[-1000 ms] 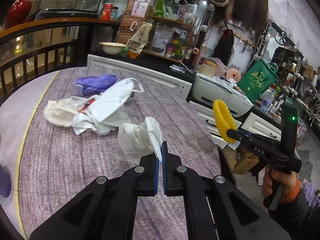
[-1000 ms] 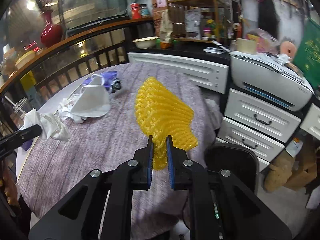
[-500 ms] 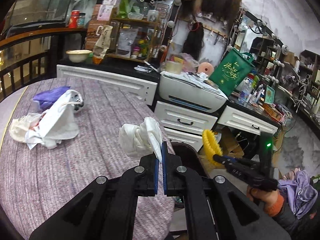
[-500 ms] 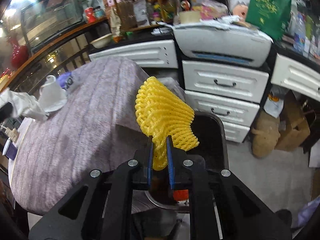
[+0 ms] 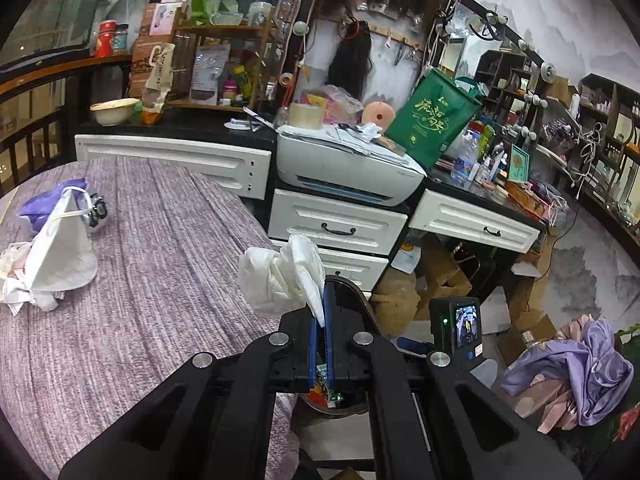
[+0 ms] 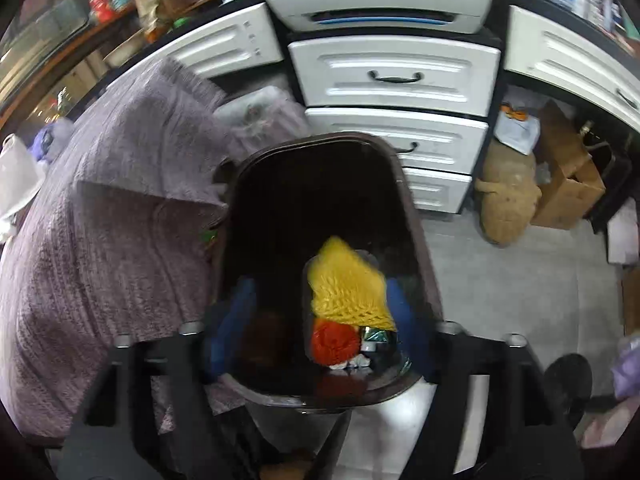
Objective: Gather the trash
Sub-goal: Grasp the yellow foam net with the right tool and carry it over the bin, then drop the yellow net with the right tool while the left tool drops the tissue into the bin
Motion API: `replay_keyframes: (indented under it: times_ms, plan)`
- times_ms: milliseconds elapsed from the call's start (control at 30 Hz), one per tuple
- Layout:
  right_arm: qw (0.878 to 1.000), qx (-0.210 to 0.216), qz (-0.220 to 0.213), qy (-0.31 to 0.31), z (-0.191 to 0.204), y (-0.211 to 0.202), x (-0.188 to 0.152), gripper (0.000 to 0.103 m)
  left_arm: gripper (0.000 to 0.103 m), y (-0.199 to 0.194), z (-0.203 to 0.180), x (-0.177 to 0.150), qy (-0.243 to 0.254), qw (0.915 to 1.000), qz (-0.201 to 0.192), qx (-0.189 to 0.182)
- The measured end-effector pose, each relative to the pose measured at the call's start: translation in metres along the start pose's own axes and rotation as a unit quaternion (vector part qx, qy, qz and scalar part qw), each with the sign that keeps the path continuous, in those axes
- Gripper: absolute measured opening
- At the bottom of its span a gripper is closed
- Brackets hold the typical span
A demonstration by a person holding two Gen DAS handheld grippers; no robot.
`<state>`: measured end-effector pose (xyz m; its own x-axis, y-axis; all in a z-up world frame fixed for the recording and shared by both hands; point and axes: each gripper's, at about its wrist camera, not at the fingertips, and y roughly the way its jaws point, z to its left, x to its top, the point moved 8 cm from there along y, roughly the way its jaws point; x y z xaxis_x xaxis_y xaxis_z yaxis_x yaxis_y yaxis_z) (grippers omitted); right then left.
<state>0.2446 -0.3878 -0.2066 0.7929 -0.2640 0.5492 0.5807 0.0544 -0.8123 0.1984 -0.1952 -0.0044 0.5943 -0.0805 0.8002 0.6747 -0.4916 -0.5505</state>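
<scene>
Your left gripper [image 5: 320,316] has its blue pads pressed together on a crumpled white tissue [image 5: 280,276], pinched by one edge so the wad bulges up and to the left of the fingertips. It sits over the near edge of the round table [image 5: 140,280], which wears a purple-grey woven cloth, with the dark rim of the trash bin [image 5: 360,292] just past the fingers. Below the pads you can glimpse some coloured litter down in the bin.

Your right gripper [image 6: 316,320] is pointing down into the same bin — its jaws are opening, the blurred blue fingers [image 6: 230,320] standing well apart on either side of the bin's mouth. Nothing is pressed between them: the yellow foam net [image 6: 348,292] lies free inside the bin [image 6: 412,216], on top of an orange-red net [image 6: 334,342] and a few small scraps of wrapper.

Further out on the table, toward the far left in the left wrist view, a white face mask [image 5: 60,252] lies peaked up on more crumpled white paper [image 5: 20,292], with a purple plastic bag [image 5: 44,204] just behind it. Beyond the bin stand white drawers [image 5: 336,228] with a white printer [image 5: 344,172] on top, and a green tote bag [image 5: 436,120] beside that. Cardboard boxes [image 6: 568,184] and a brown sack [image 6: 508,200] sit on the floor right of the bin.
</scene>
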Motion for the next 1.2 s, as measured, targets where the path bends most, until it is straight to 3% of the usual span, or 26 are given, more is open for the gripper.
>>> replay_keyframes:
  times_ms: [200, 500, 833, 1200]
  plan:
    - [0.999, 0.002, -0.023, 0.03, -0.016, -0.023, 0.0, 0.076, 0.004, 0.014, -0.016, -0.005, 0.005, 0.9996, 0.017, -0.02]
    - [0.995, -0.032, -0.084, 0.043, -0.044, -0.076, 0.007, 0.079, 0.004, 0.04, -0.048, -0.01, 0.013, 0.9973, 0.045, -0.057]
    - [0.988, -0.06, -0.11, 0.085, -0.091, -0.106, 0.005, 0.08, 0.004, 0.088, -0.078, -0.034, 0.015, 0.9888, 0.112, -0.097]
    - [0.986, -0.067, -0.107, 0.109, -0.114, -0.106, -0.003, 0.08, 0.004, 0.145, -0.089, -0.07, 0.023, 0.9796, 0.181, -0.084]
